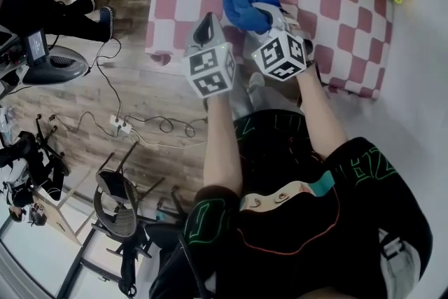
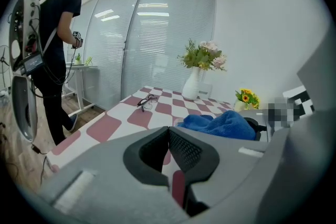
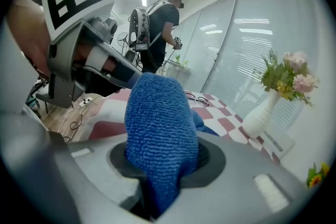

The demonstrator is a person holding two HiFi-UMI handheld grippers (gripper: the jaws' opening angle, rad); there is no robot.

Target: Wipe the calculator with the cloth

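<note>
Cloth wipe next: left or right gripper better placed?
Right. The right gripper is shut on the blue cloth over the checked table; the left gripper is shut and empty. No calculator shows.

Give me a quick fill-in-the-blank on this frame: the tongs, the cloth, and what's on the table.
1. The right tongs are shut on a ____ cloth.
2. Between the left tongs there is ____.
3. The vase on the checked tablecloth is ____ in colour.
Missing words: blue; nothing; white.
</note>
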